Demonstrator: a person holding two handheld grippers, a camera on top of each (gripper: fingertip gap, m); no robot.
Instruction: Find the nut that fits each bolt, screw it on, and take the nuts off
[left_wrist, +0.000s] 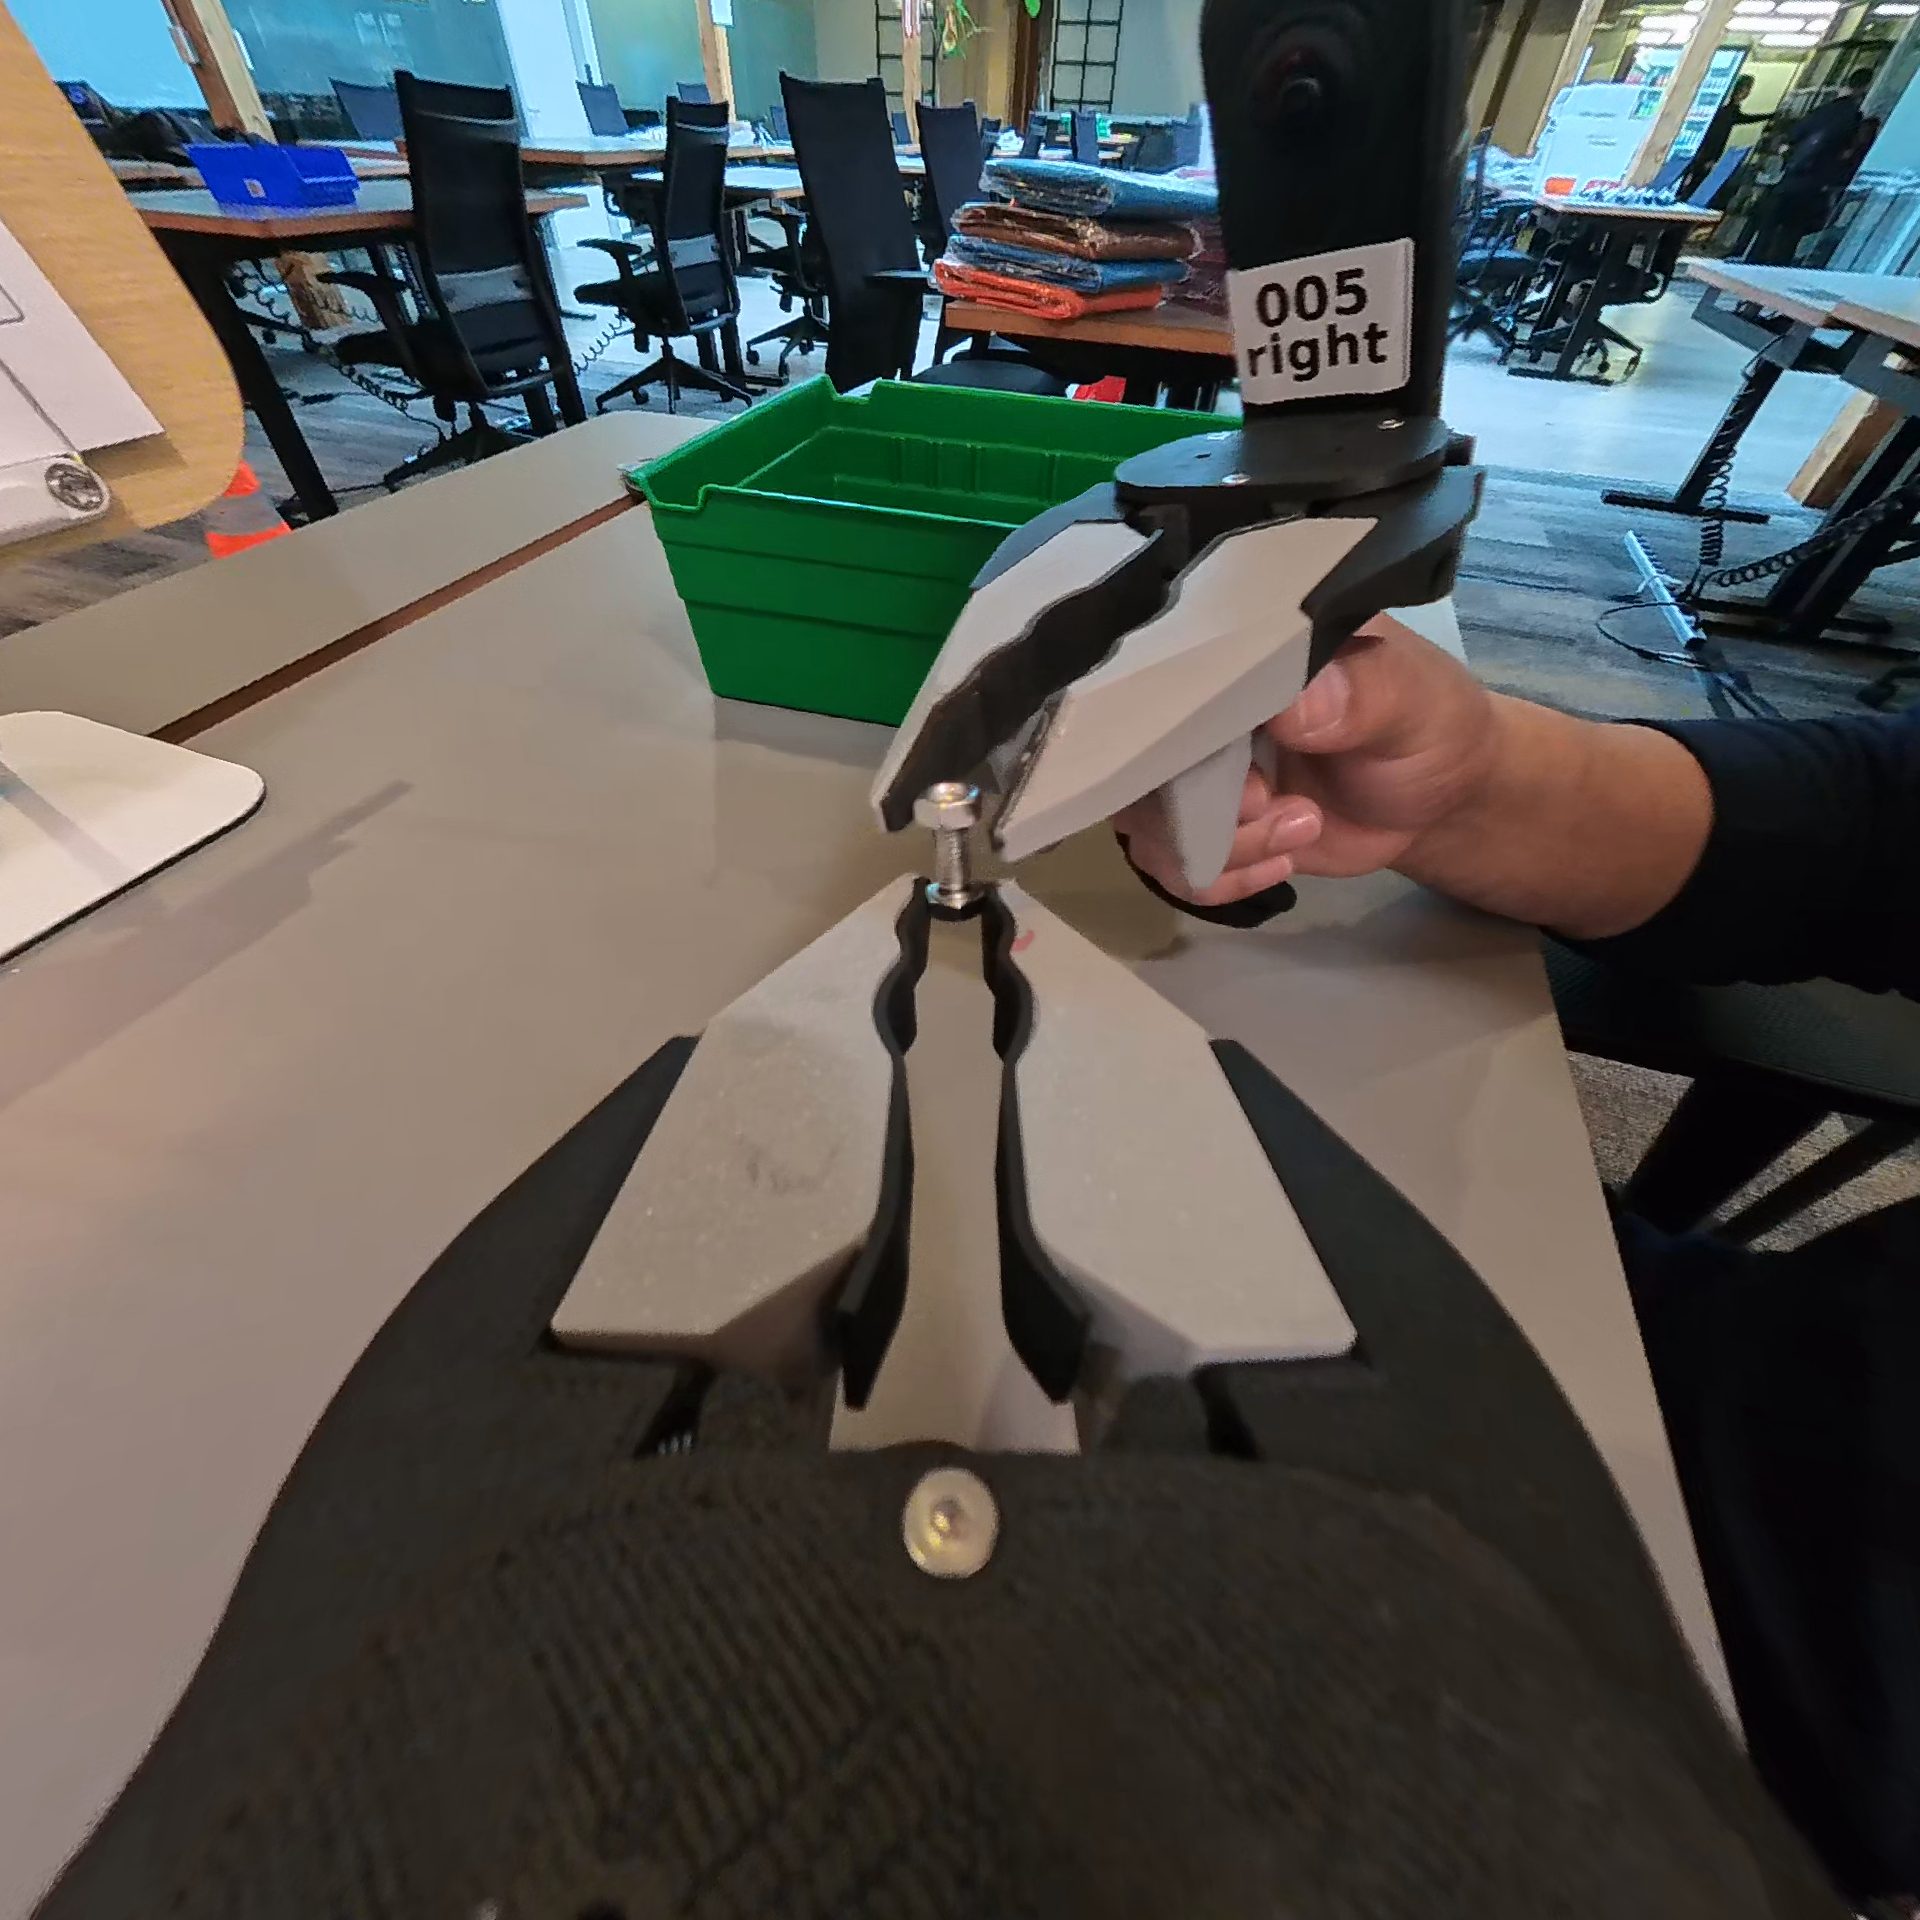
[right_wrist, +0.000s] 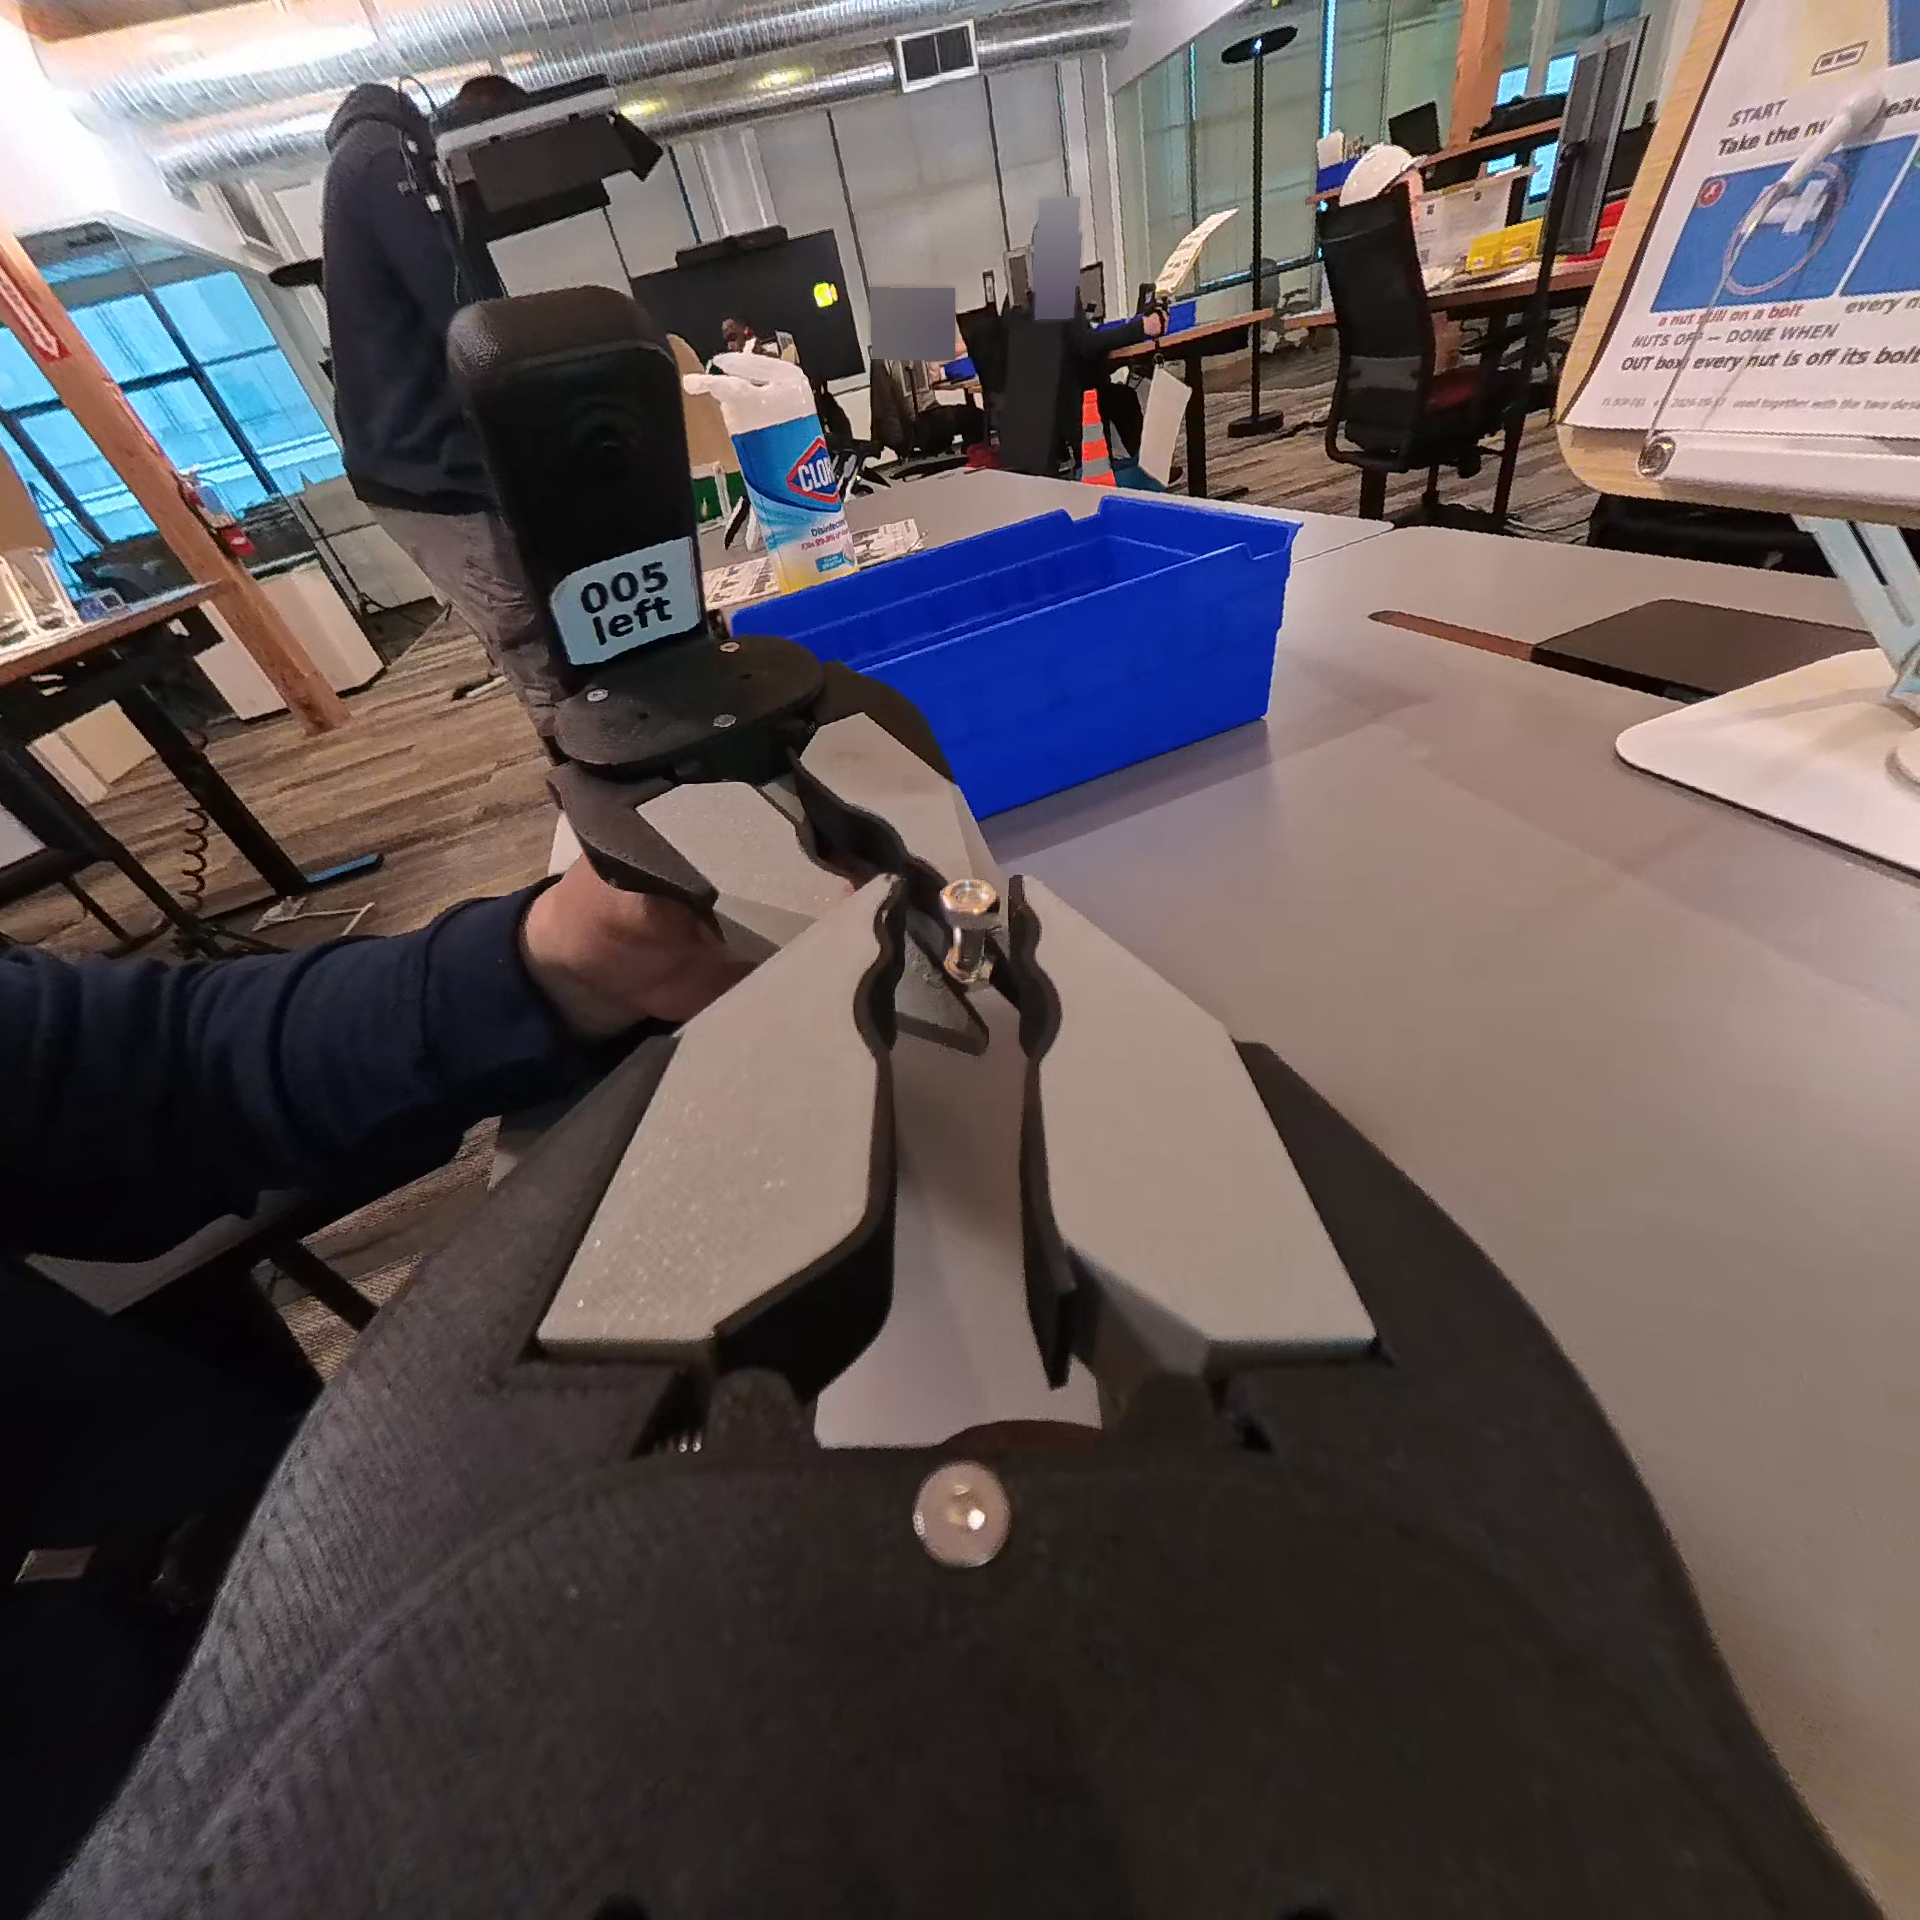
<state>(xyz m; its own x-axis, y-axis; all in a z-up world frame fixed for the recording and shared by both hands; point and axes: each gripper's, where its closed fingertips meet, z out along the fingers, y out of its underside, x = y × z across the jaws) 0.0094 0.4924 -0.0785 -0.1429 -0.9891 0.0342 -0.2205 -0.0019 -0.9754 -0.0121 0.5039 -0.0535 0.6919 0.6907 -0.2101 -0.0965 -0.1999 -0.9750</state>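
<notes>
Here my left gripper (left_wrist: 951, 904) has its jaws narrowed on the lower end of the bolt (left_wrist: 951, 847), at what looks like the nut (left_wrist: 956, 891); my right gripper (left_wrist: 951, 805) pinches the head from above, the piece held above the counter (left_wrist: 520, 831). I judge a turning step: keep both grips coaxial, rotate one only. The green bin (left_wrist: 831, 582) and blue bin (right_wrist: 1039, 665) stand well apart, leaving room; the counter's near edge is close.
</notes>
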